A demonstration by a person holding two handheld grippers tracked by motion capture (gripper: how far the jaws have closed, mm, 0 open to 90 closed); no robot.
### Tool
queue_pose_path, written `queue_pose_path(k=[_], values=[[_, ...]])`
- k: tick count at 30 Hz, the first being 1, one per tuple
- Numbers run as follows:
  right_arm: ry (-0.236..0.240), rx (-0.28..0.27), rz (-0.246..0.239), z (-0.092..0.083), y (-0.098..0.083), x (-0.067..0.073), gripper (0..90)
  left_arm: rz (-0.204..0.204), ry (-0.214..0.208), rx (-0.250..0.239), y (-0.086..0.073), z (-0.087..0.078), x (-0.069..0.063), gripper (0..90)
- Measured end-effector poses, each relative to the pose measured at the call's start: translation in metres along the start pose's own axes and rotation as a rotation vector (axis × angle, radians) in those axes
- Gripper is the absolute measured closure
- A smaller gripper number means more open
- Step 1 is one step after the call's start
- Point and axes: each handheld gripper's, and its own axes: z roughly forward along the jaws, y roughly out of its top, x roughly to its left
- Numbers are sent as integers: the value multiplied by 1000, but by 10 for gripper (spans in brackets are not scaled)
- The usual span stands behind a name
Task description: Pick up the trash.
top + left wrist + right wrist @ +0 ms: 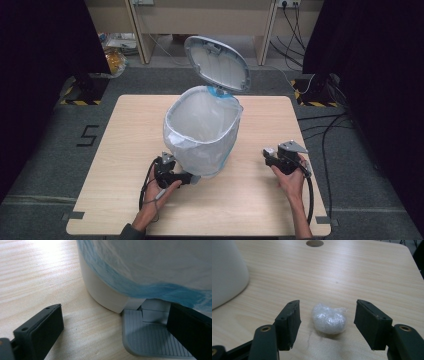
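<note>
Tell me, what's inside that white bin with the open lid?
The bin is lined with a translucent bag folded over its rim. From the high view the lining looks empty, but the very bottom is hidden.

The bin [202, 132] stands at the middle of the tabletop [260, 200], its lid [216, 62] tipped up behind it and the liner bag [200, 117] sitting in it. At the bin's near foot lies the pedal [147, 337] — the left gripper [187, 178] sits right there, one jaw over the pedal, the other over bare tabletop. Off to the right, well apart from the bin, the right gripper [327, 323] straddles the plastic wad [329, 319] — the wad lies on the tabletop between the jaws, touching neither.
</note>
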Motion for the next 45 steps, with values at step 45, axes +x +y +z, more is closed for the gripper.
queue_pose_path(k=[45], values=[[109, -128, -10, -65, 41, 20, 536, 0, 4, 0, -1, 0, -2, 1]])
